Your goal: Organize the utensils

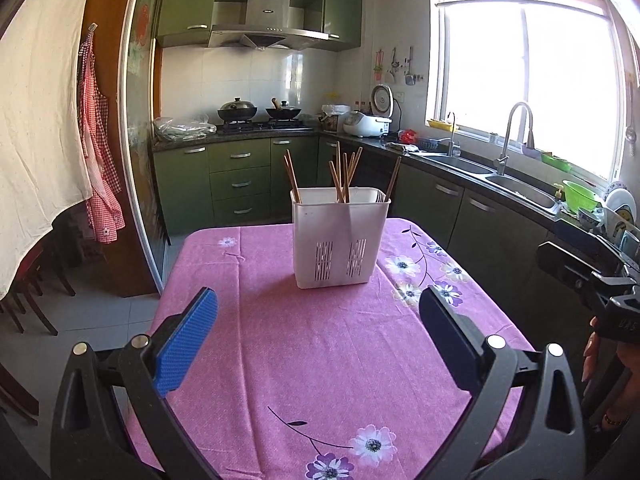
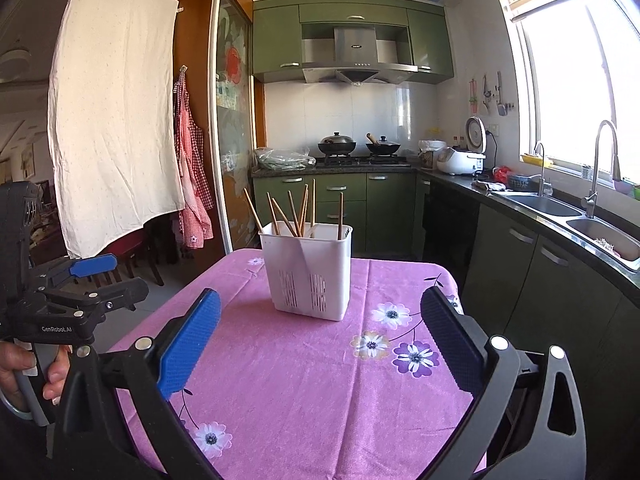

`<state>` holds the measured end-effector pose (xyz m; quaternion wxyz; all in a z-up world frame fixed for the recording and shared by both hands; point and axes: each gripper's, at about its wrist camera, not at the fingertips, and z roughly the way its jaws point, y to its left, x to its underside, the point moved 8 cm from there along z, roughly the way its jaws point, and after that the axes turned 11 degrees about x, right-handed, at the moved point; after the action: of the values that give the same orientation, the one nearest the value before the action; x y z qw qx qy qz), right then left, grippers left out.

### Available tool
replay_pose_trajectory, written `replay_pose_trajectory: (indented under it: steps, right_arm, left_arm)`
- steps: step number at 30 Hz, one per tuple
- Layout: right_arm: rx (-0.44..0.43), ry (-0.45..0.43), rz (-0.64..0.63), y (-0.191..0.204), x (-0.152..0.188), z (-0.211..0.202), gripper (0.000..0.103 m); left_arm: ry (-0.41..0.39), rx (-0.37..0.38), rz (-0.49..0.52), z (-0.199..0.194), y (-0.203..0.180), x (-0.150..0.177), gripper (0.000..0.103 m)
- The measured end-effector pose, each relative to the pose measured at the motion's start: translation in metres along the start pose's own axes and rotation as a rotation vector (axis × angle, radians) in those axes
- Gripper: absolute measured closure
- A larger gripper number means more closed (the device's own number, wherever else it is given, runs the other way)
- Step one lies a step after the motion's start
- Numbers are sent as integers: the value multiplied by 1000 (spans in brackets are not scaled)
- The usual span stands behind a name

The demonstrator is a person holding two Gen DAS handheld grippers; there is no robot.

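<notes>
- Right gripper point(image 2: 320, 344): jaws wide open, nothing between them, low in the frame over the pink cloth point(image 2: 304, 392).
- Left gripper point(image 1: 318, 340): jaws spread wide too, empty, bottom of its frame.
- Holder point(image 1: 340, 236), white, stands upright on the worktop at frame centre, well apart from both grippers.
- Chopsticks point(image 1: 344, 178) stick up out of it, leaning at mixed angles.
- Sink point(image 1: 516, 190) at right, by the window.

One white utensil holder point(image 2: 310, 270) on one desk point(image 2: 304, 380); eight wooden chopsticks point(image 2: 298, 213) upright in it, as counted from the right wrist view. Two grippers: left gripper point(image 1: 318, 344), right gripper point(image 2: 320, 344). Two woks point(image 2: 337, 145) on the stove.
</notes>
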<state>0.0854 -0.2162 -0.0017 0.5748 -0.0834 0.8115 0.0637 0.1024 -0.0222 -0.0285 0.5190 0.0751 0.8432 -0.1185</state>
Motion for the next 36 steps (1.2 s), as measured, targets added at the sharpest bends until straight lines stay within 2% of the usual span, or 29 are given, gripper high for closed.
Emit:
replay_pose_trajectory:
  steps: [11,36]
  right_arm:
    - [5,6,-8,6,-2,6,5]
    - [-15,26,-2,9,1,10,5]
  left_arm:
    - [-17,-11,-2,-17,1,1,7]
    - [-18,-5,0,-21,-2,0,7]
